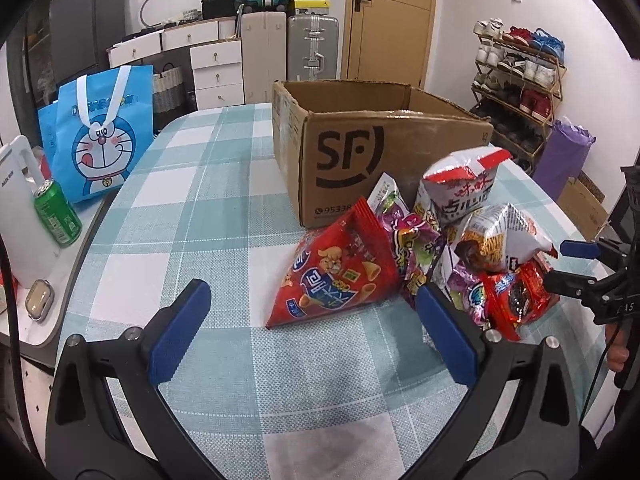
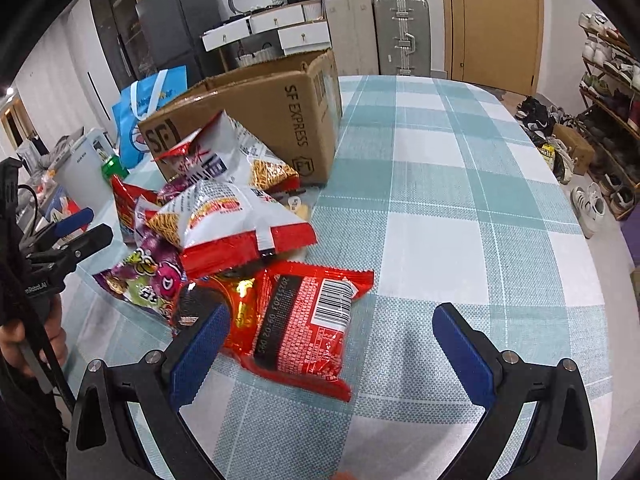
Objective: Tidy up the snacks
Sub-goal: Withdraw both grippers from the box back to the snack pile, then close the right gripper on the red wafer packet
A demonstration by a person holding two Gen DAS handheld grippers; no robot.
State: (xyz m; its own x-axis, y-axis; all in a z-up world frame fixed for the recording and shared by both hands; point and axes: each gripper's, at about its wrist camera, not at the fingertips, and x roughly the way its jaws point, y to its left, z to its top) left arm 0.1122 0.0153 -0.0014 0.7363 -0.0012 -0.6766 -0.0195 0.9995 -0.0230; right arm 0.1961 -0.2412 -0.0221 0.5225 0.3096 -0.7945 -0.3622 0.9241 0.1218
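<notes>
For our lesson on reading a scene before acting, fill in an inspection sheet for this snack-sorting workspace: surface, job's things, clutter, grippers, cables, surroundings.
Surface: table under a teal-and-white checked tablecloth.
Job's things: open SF cardboard box on the table; snack bags piled in front of it, among them a red corn-snack bag, a white-and-red noodle-snack bag and a red packet with a barcode.
Clutter: green can, white jug and blue Doraemon bag on the side counter.
Grippers: left gripper open, empty; right gripper open, empty, its left finger beside the barcode packet.
Cables: black cable by the right handle.
Surroundings: wooden door, suitcases, shoe rack.
</notes>
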